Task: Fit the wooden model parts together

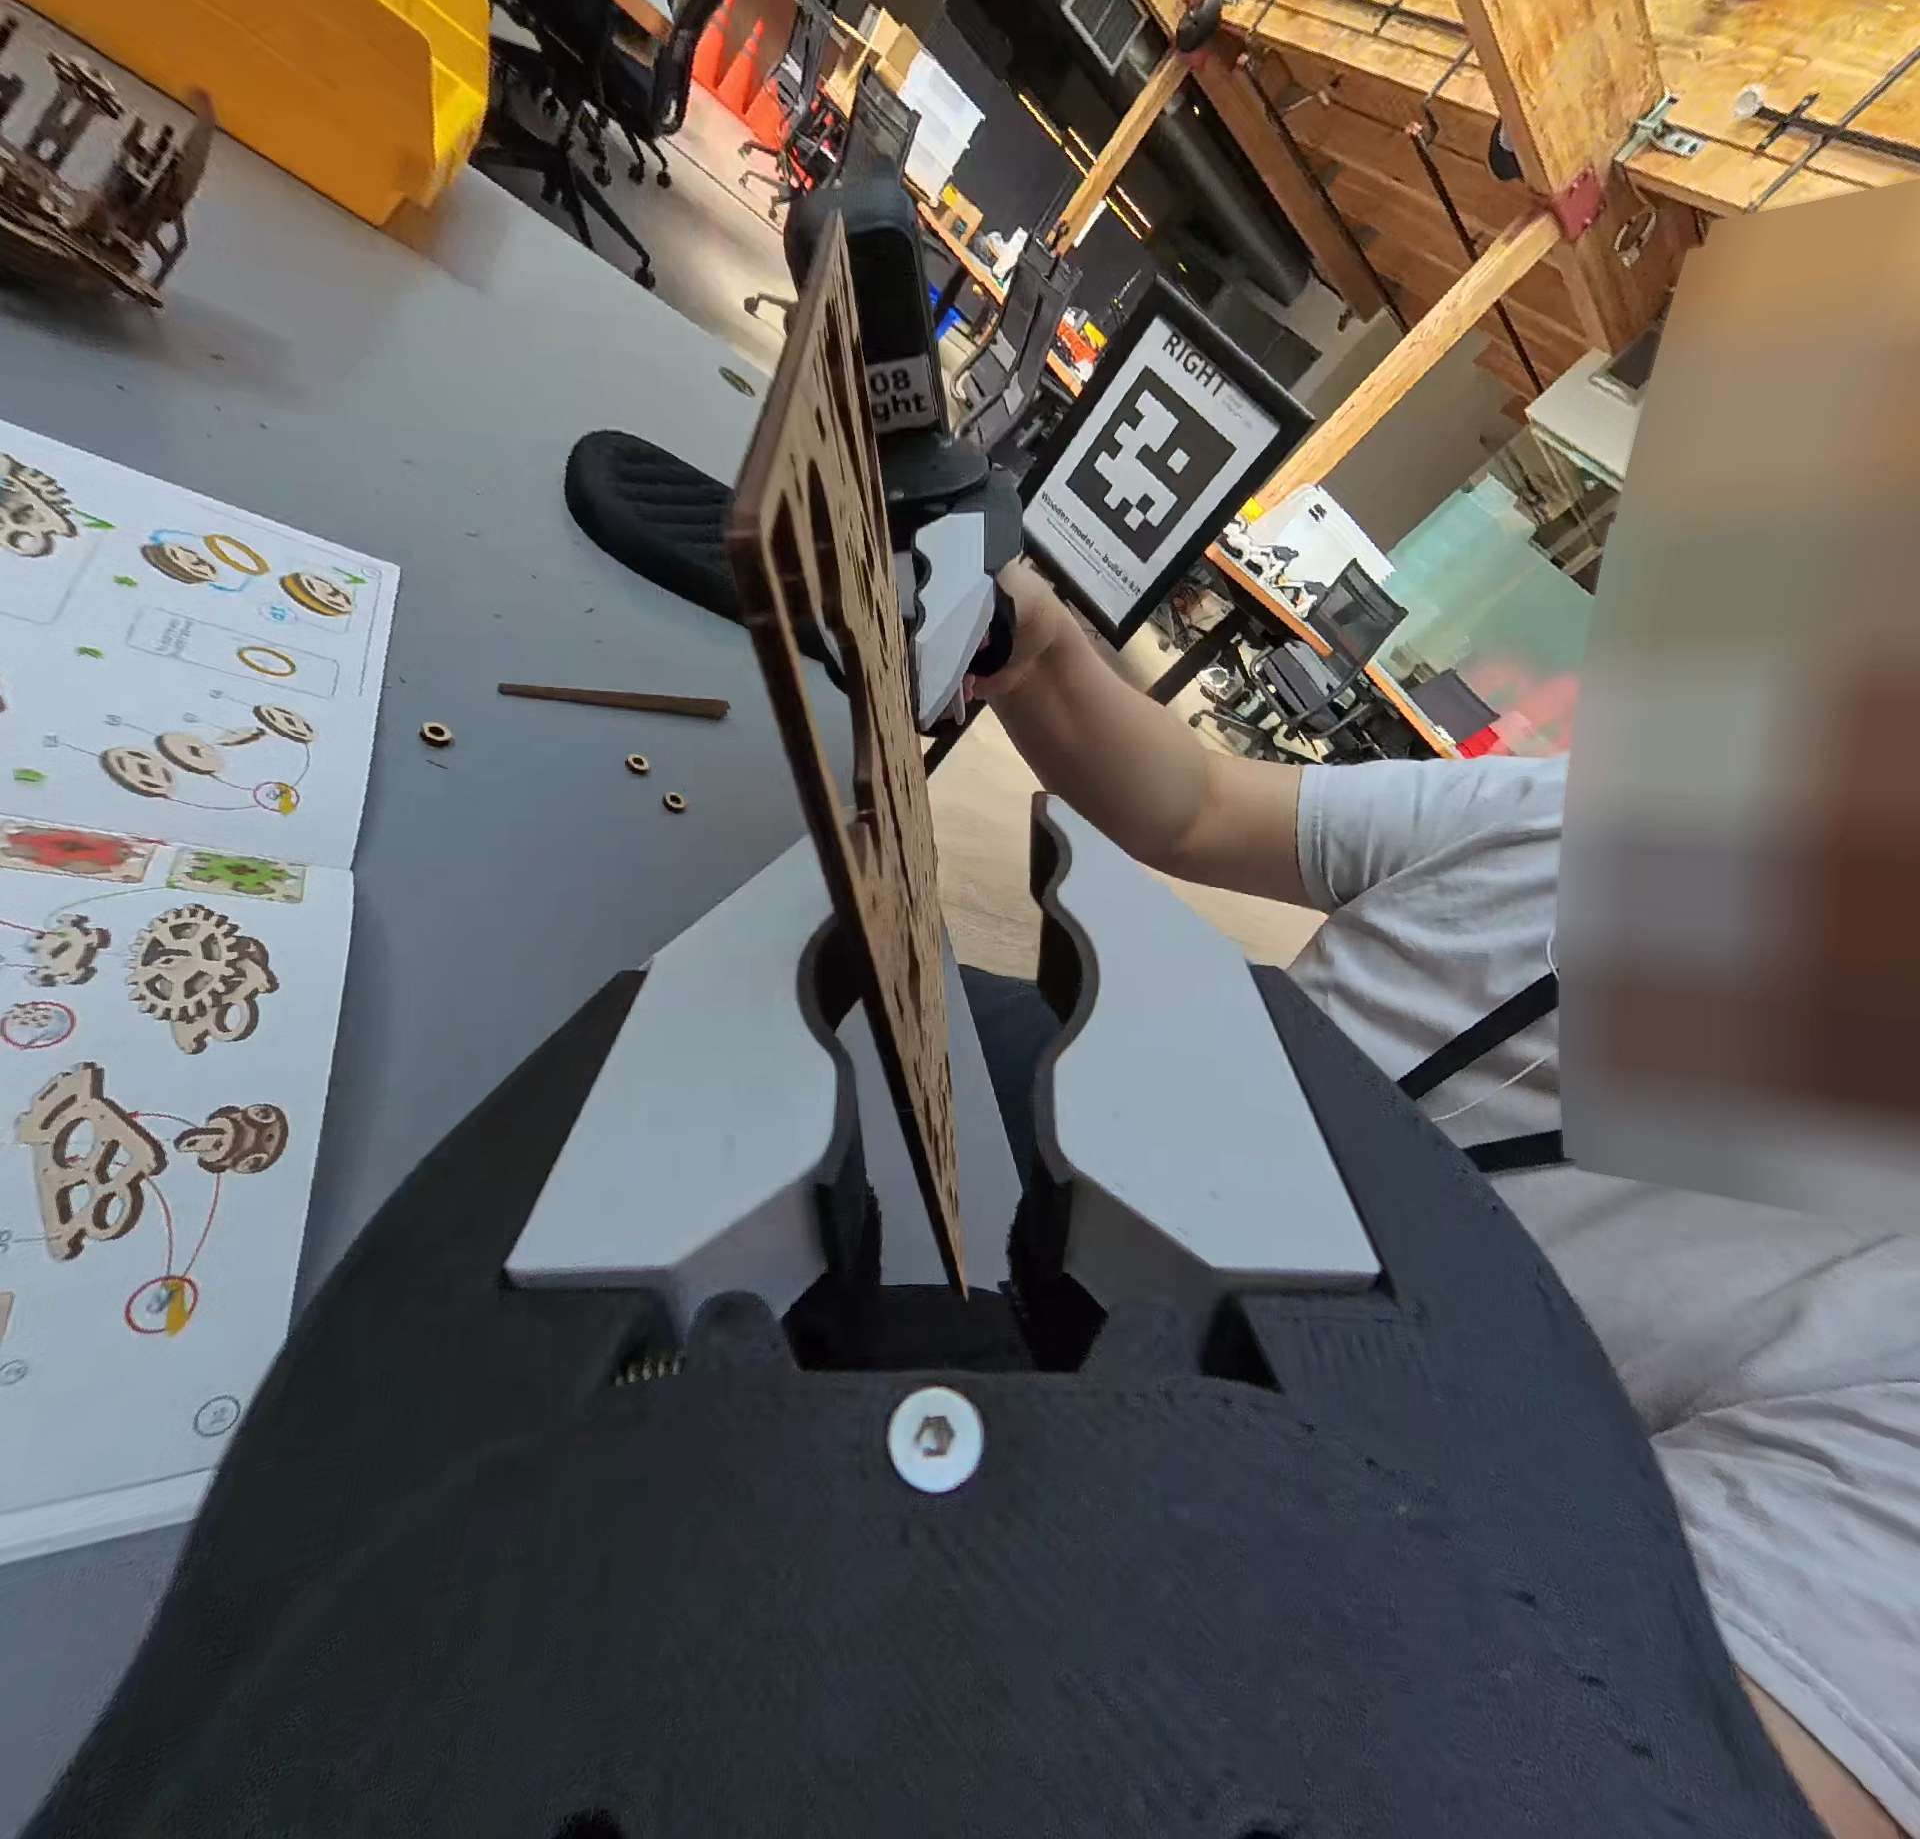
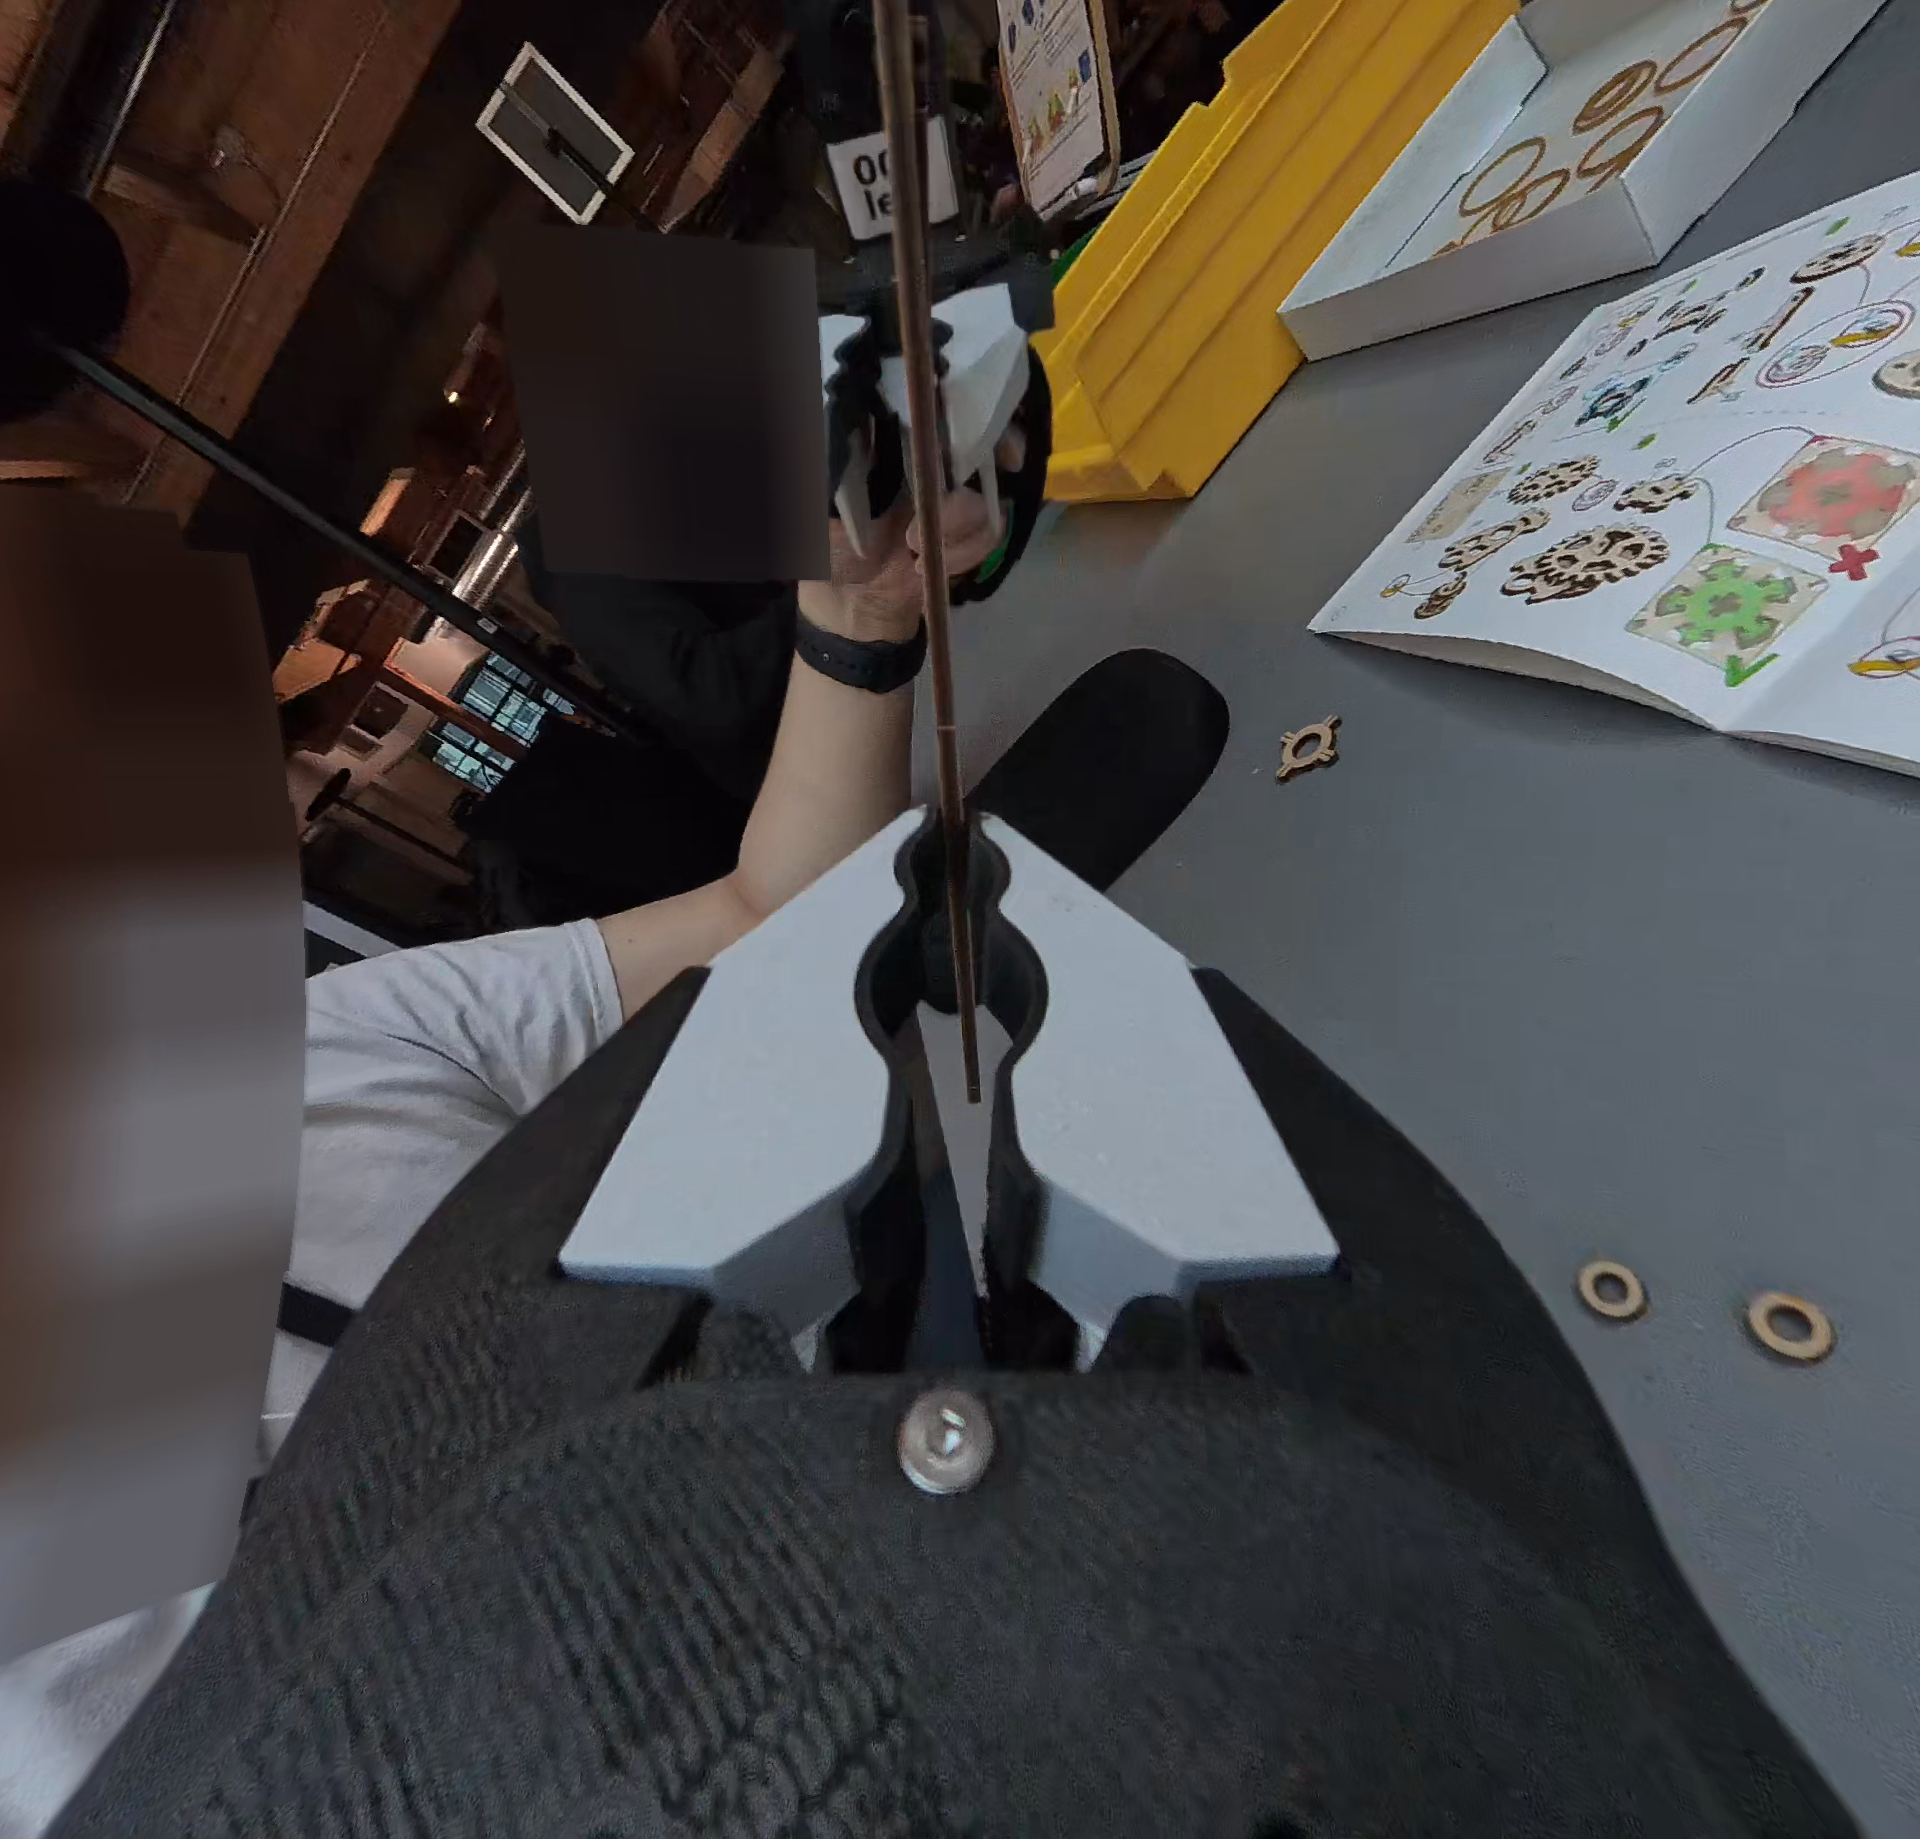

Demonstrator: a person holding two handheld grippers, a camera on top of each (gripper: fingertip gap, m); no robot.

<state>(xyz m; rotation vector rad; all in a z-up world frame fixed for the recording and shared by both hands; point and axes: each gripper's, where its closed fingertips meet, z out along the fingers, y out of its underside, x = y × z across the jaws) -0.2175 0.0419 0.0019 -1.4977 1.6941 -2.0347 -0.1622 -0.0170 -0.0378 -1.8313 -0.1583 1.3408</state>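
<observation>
A thin laser-cut wooden sheet (image 1: 842, 563) with gear-shaped cut-outs stands on edge in the air between both grippers. In the right wrist view it shows edge-on as a dark line (image 2: 938, 646). My right gripper (image 2: 948, 823) is shut on one end of the sheet, and in the left wrist view it shows behind the sheet (image 1: 945, 605). My left gripper (image 1: 940, 864) has its jaws apart with the sheet's other end running between them, close to the left finger. It also shows far off in the right wrist view (image 2: 925, 439).
An open instruction booklet (image 1: 177, 854) lies on the grey table (image 1: 499, 387), with small wooden rings (image 1: 436, 735) and a wooden stick (image 1: 613, 700) beside it. A yellow bin (image 1: 312, 75), a part-built model (image 1: 83, 189), a white box (image 2: 1610, 127) and a black pad (image 2: 1101, 750) stand around. Spacing between my two grippers at the tips: around 9 centimeters.
</observation>
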